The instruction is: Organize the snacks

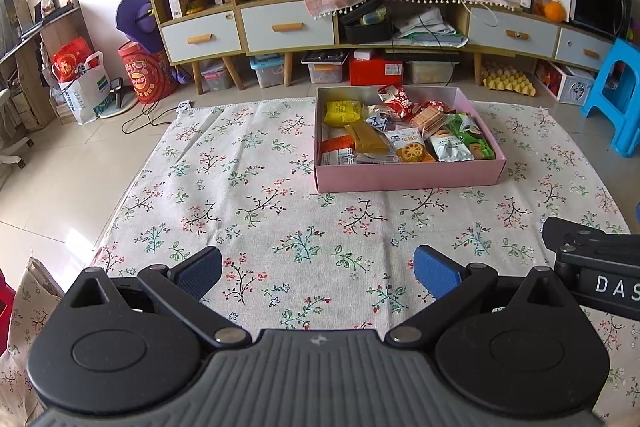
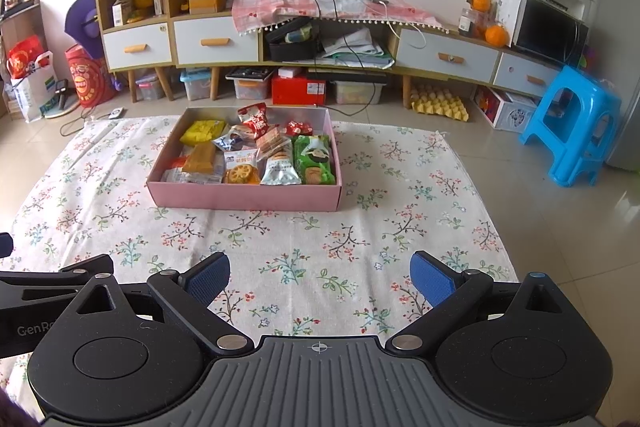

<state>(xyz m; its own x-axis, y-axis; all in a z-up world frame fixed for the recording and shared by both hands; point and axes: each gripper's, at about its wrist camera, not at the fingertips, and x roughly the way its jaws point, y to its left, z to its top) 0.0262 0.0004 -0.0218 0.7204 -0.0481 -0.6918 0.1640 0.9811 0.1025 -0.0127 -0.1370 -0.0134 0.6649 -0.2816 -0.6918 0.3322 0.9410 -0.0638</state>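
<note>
A pink box (image 1: pixel 408 177) (image 2: pixel 244 197) stands on the floral cloth at the far side of the table, filled with several snack packets: a yellow one (image 1: pixel 342 111) (image 2: pixel 202 131), a red one (image 1: pixel 396 99) (image 2: pixel 254 117), a green one (image 1: pixel 470 135) (image 2: pixel 314 159) and others. My left gripper (image 1: pixel 318 273) is open and empty, well short of the box. My right gripper (image 2: pixel 320 277) is open and empty, also short of the box. Part of the right gripper shows at the right edge of the left wrist view (image 1: pixel 592 267).
The floral cloth (image 1: pixel 248 195) (image 2: pixel 400 219) covers the table. Beyond it stand a low cabinet with drawers (image 1: pixel 288 27) (image 2: pixel 216 45), storage bins under it, a blue stool (image 1: pixel 618 95) (image 2: pixel 572 123) at the right and bags on the floor at the left (image 1: pixel 80 83).
</note>
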